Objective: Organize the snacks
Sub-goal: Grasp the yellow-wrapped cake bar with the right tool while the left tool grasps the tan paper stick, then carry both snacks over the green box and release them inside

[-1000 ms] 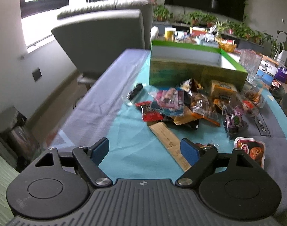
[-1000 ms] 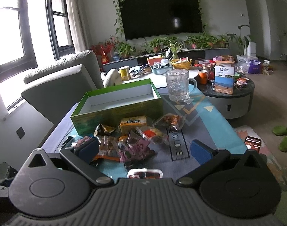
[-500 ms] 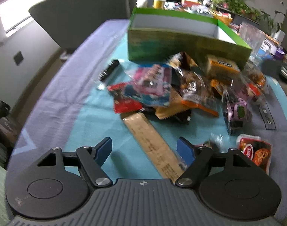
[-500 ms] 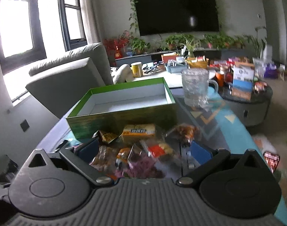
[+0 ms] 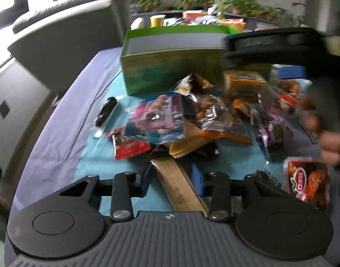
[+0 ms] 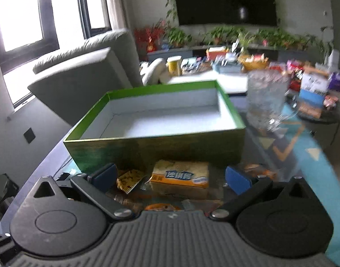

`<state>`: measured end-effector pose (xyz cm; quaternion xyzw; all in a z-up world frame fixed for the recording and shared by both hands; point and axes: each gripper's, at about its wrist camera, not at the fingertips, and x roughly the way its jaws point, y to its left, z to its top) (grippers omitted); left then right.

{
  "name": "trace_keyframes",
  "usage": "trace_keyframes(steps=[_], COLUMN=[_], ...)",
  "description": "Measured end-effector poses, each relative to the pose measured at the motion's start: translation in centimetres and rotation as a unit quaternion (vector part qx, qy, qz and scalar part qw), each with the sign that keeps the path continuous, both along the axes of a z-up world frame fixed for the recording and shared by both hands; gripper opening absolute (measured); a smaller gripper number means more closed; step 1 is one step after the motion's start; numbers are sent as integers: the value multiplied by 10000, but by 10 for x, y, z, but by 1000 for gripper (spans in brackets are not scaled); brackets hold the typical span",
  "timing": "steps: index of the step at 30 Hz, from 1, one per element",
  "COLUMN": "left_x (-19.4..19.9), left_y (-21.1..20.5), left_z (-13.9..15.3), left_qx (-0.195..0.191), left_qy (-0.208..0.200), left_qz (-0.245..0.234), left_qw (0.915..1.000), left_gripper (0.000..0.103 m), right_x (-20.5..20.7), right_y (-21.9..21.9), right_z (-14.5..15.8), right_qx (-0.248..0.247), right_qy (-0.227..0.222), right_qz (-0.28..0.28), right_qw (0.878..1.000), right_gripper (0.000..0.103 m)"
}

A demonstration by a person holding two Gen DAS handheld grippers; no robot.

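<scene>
Motion blur is smearing the glass mug (image 6: 267, 102); the right gripper (image 5: 274, 44) is covering the green box's (image 5: 170, 71) far corner.

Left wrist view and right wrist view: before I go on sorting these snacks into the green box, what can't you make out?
- Left gripper: jaws just closing round the long tan packet; the packet's near end is hidden by the gripper body.
- Green box: right end hidden in the left wrist view by the blurred right gripper.
- Yellow snack pack: lettering too blurred in the right wrist view.

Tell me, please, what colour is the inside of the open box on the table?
White inside the box; its rim and outer walls are green. The right wrist view shows it best.
</scene>
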<state>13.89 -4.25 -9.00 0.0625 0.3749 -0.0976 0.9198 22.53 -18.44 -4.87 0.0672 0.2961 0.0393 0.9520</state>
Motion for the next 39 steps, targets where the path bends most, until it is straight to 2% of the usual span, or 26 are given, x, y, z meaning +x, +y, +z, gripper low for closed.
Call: trace_keyframes(steps=[5, 10, 12, 14, 16, 20, 21, 23, 24, 26, 30, 39], left_x=[4, 0, 1, 0, -2, -4, -5, -10, -13, -18, -28, -56], left_y=[13, 11, 12, 11, 11, 15, 15, 13, 11, 10, 15, 19], left_z=[1, -1, -1, -1, -1, -2, -2, 0, 1, 2, 5, 31], left_qx=[-271, -166, -203, -182, -108, -182, -165, -199, -204, -228, -518, -521], left_qy=[84, -22, -29, -25, -13, 36, 44, 34, 22, 42, 141, -481], left_qz=[-196, -374, -375, -355, -201, -101, -127, -282, -414, -517, -733, -818], left_qw=[9994, 9992, 9991, 9992, 9997, 9998, 9998, 9994, 9989, 9984, 9959, 9941], left_gripper=[33, 34, 36, 45, 66, 67, 65, 47, 31, 30, 28, 26], right_x=[25, 43, 46, 47, 47, 42, 40, 36, 33, 25, 15, -24], right_y=[0, -4, 0, 2, 1, 3, 3, 3, 2, 0, -4, -4], right_z=[-14, -25, -29, -31, -30, -27, -26, -24, -22, -19, -3, 33], right_qx=[-161, 74, 14, -24, -54, -167, -162, -227, -228, -99, 74, -14], right_qy=[458, 1002, 1099, 1147, 1192, 1166, 1141, 1057, 1033, 974, 712, -236], right_qz=[-161, -245, -225, -216, -219, -165, -154, -156, -183, -179, -108, 52], right_qw=[9987, 9946, 9937, 9932, 9926, 9929, 9932, 9940, 9942, 9950, 9974, 9997], right_gripper=[46, 46, 46, 46, 46, 45, 45, 45, 45, 45, 45, 45])
